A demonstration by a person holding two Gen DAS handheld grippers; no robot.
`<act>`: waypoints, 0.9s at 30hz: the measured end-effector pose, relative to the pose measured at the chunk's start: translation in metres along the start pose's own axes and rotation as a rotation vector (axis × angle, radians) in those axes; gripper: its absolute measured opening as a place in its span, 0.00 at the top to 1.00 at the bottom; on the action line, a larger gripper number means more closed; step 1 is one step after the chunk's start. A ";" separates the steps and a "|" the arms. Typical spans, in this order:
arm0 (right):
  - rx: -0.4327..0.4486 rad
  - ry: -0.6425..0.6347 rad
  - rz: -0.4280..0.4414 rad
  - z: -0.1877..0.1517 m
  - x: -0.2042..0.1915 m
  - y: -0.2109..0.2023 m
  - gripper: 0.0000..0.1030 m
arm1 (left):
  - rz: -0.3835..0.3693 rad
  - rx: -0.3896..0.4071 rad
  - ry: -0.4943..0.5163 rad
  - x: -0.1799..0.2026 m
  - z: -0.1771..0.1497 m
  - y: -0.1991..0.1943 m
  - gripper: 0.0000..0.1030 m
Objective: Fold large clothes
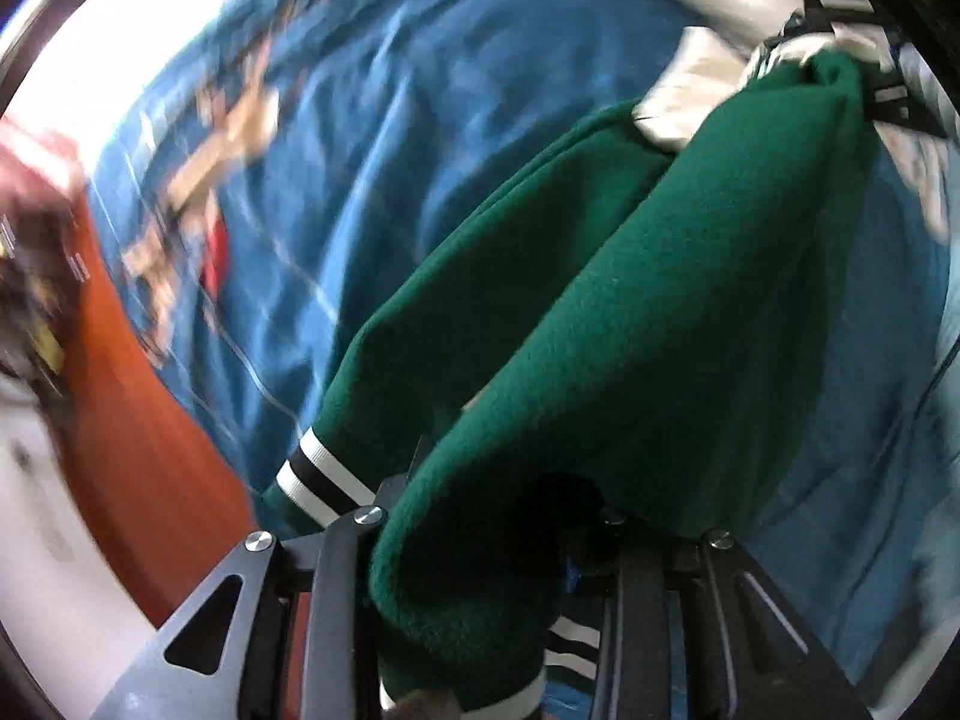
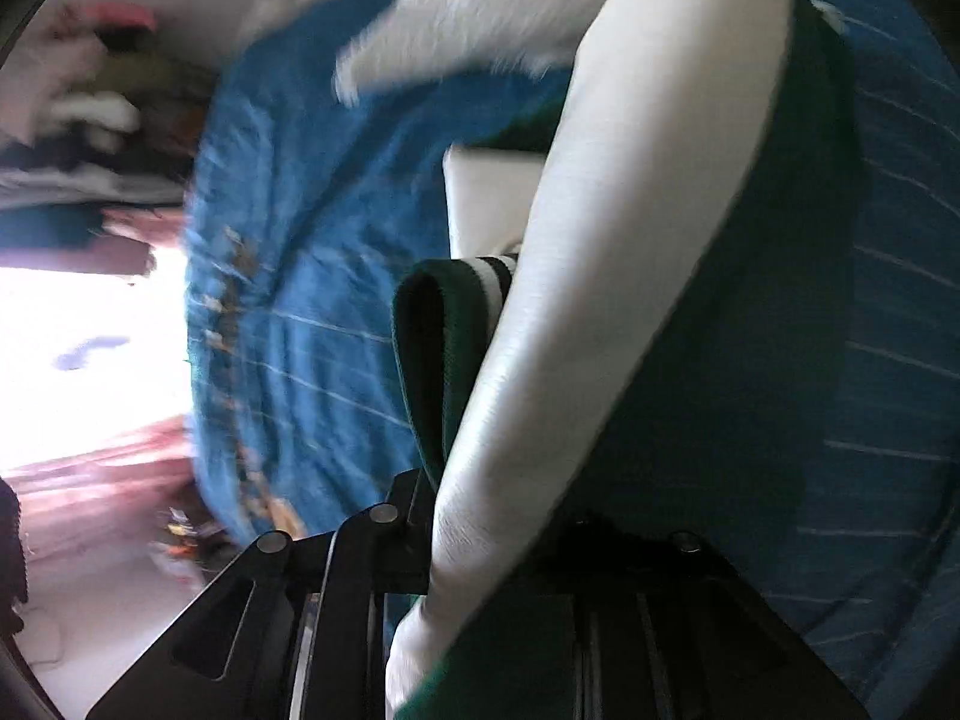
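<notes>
The green jacket [image 1: 630, 312] hangs lifted above the blue bedspread [image 1: 372, 138], stretched between both claws. The left claw [image 1: 480, 540] is pinching a thick fold of the jacket's green wool beside its striped ribbed hem [image 1: 324, 483]; the cloth drapes over the claw and hides its fingertips. From there the jacket runs up to the far corner, where the other claw [image 1: 864, 78] grips it next to a cream sleeve [image 1: 678, 96]. In the right wrist view, the right claw [image 2: 480, 540] is pinching the jacket where its cream sleeve [image 2: 630, 240] meets the green body [image 2: 720, 420], with a striped cuff [image 2: 456, 312] looped just beside it. The bedspread [image 2: 312, 252] lies beneath, blurred.
</notes>
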State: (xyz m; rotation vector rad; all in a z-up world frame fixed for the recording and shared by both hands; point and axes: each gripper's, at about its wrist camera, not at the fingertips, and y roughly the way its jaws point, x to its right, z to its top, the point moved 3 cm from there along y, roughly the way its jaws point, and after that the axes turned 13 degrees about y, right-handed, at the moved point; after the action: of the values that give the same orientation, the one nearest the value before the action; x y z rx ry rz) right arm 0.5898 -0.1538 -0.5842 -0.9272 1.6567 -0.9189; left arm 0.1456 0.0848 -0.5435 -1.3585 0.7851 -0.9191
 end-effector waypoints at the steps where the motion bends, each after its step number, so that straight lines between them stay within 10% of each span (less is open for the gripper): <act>1: -0.026 0.004 -0.034 0.002 -0.012 0.019 0.68 | -0.053 -0.012 -0.049 -0.017 0.002 0.006 0.69; 6: -0.113 0.002 0.040 -0.002 -0.070 0.067 0.66 | -0.174 0.016 -0.214 -0.081 0.002 0.005 0.24; 12: -0.136 -0.050 0.132 -0.016 -0.072 0.043 0.32 | -0.078 0.073 -0.340 -0.139 -0.029 -0.019 0.23; 21: -0.041 0.000 -0.016 -0.027 0.076 -0.007 0.31 | -0.242 0.012 -0.406 -0.097 -0.067 0.022 0.24; 23: -0.042 0.060 -0.007 -0.027 0.116 -0.009 0.31 | -0.200 -0.005 -0.403 -0.087 -0.062 0.037 0.28; 25: -0.044 0.107 0.005 -0.022 0.141 -0.003 0.31 | -0.178 0.037 -0.396 -0.084 -0.056 0.038 0.69; 27: -0.045 0.151 0.015 -0.019 0.171 0.000 0.31 | -0.142 0.063 -0.386 -0.081 -0.046 0.026 0.85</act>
State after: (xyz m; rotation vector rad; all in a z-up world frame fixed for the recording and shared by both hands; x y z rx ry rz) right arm 0.5337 -0.3044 -0.6451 -0.8932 1.8164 -0.9645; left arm 0.0702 0.1355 -0.5767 -1.4909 0.3660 -0.7503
